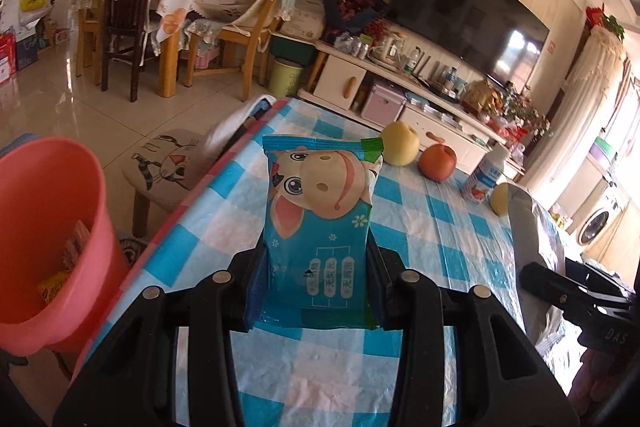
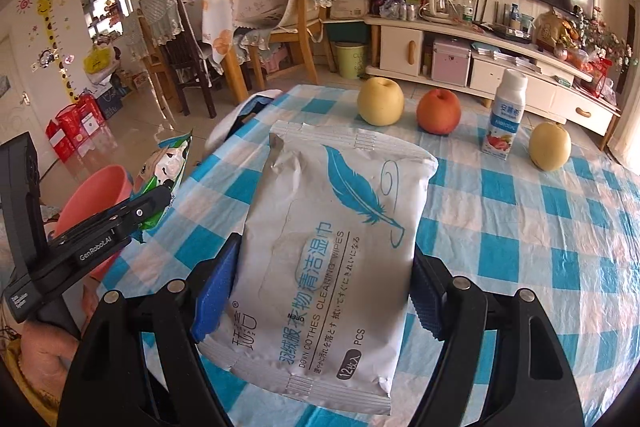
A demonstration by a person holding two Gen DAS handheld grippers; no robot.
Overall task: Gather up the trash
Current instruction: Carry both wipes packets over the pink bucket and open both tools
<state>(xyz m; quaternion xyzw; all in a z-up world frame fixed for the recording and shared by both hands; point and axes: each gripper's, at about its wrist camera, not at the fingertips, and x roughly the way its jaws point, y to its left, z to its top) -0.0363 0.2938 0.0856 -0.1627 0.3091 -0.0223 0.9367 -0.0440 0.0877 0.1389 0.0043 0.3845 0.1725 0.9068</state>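
So we've got both hands full: the left claw (image 1: 316, 267) is clamped on the blue cartoon wrapper (image 1: 320, 219), the right claw (image 2: 324, 283) is squeezing the white wipes pack (image 2: 332, 251), both held up over the checked desk (image 2: 540, 227). The pink bin (image 1: 48, 219) sits off the desk's left edge. Our worry: the wipes pack is floppy and wide, so it could slip, or catch the bin's rim and land on the floor.
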